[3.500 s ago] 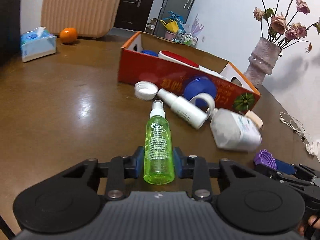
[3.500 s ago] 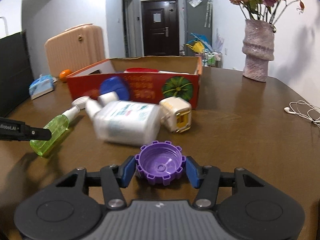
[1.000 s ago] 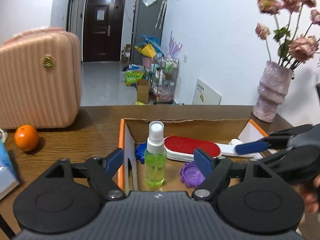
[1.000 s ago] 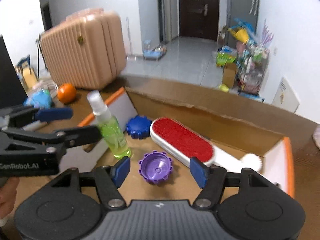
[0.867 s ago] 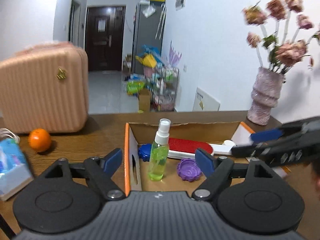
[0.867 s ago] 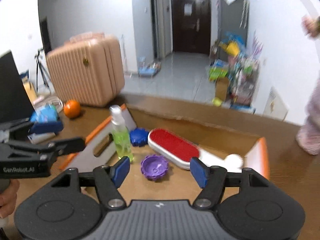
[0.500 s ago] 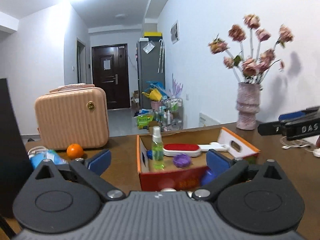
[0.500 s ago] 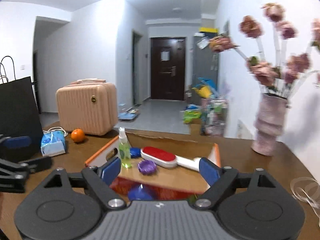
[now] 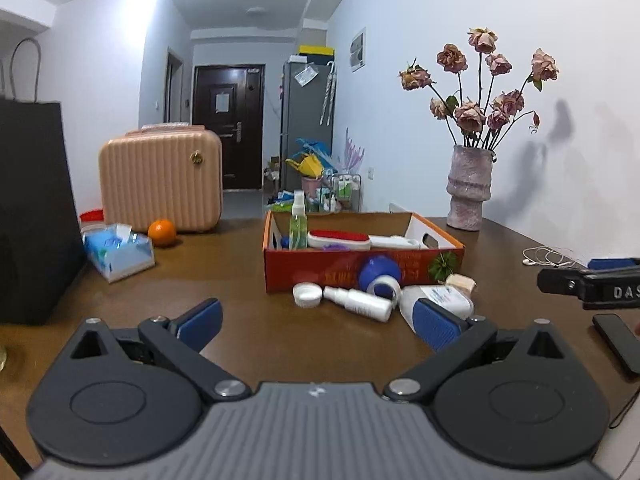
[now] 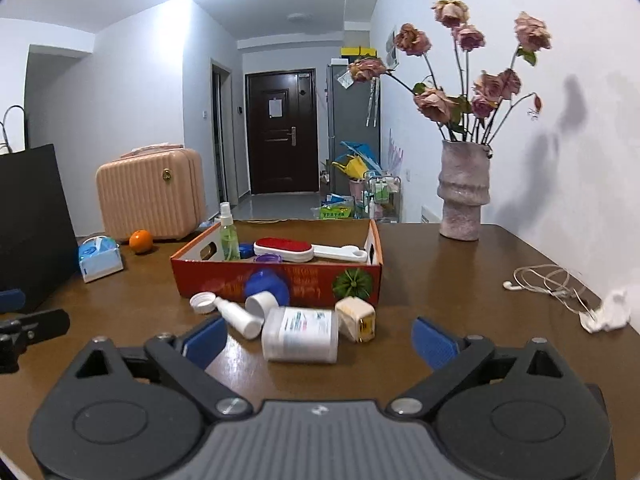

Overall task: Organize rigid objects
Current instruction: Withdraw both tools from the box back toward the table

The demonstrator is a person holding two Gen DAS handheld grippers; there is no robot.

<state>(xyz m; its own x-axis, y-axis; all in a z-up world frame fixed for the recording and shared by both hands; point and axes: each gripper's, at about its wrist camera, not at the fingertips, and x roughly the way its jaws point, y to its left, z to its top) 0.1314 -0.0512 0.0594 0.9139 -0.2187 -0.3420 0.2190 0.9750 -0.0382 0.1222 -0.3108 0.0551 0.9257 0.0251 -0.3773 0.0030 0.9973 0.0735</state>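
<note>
A red cardboard box stands mid-table. In it the green spray bottle stands upright, beside the red lint brush and purple cap. In front of the box lie a white spray bottle, a white jar, a white lid, a blue lid and a cream adapter. My left gripper and right gripper are open, empty, well short of these.
A pink case, an orange, a tissue pack and a black bag stand at the left. A vase of roses is back right. Earphones and a phone lie at the right.
Both grippers let go of the green bottle and purple cap inside the box, opened wide and pulled back and down toward the near table edge.
</note>
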